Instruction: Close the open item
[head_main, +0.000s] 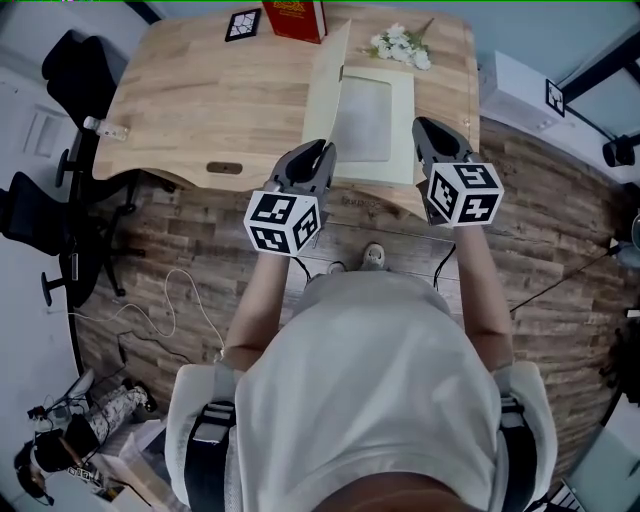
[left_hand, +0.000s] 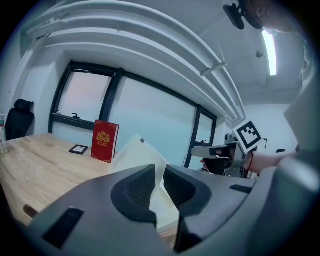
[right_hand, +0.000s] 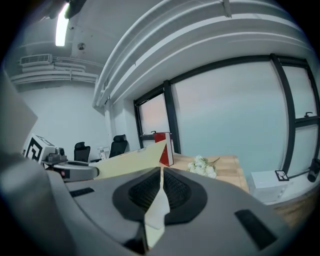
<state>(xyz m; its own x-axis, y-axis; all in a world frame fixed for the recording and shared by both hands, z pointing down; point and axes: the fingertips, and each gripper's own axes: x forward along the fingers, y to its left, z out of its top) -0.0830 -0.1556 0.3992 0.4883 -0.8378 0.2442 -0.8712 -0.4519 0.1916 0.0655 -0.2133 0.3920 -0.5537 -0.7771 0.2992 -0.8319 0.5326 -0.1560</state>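
Observation:
A cream folder lies open on the wooden table (head_main: 210, 100). Its base (head_main: 375, 125) is flat and its left cover (head_main: 325, 85) stands up on edge. My left gripper (head_main: 318, 158) is at the cover's near end. In the left gripper view the cream cover (left_hand: 137, 155) runs between the pads of the left gripper (left_hand: 160, 172), which is shut on it. My right gripper (head_main: 432, 140) is at the folder's right edge. In the right gripper view a cream sheet (right_hand: 130, 162) is pinched in the narrow slit of the right gripper (right_hand: 161, 175).
A red book (head_main: 295, 20) stands at the table's far edge beside a black marker tile (head_main: 243, 24). White flowers (head_main: 400, 45) lie behind the folder. A small bottle (head_main: 105, 127) is at the left table edge, with black chairs (head_main: 75, 65) beyond. A white box (head_main: 515, 85) sits to the right.

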